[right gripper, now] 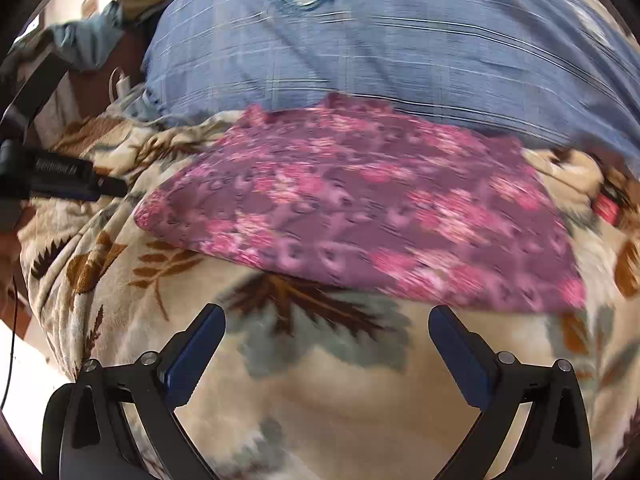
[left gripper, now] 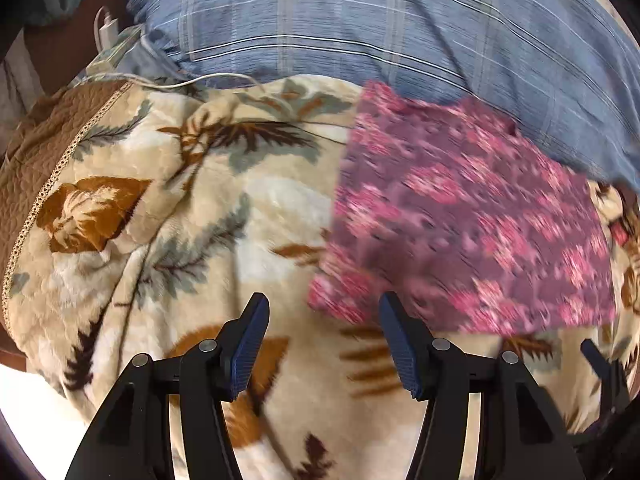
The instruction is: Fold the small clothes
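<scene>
Lying flat on leaf-print blanket [right gripper: 320,408], pink floral cloth [right gripper: 360,208], left gripper [left gripper: 324,312] and right gripper [right gripper: 326,320] fingers held apart, nothing gripped

Both wrist cameras look steeply down from close above the leaf-print blanket [left gripper: 168,220]; each shows the pink floral cloth [right gripper: 360,208] and far blue pillow [left gripper: 360,20].

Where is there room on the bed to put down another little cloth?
The leafy blanket lies bare between the pink flowered cloth and both open grippers, left gripper and right gripper. More blanket is free left of the cloth. Behind it the blue striped pillow crowds in, with a charger beside it.
</scene>
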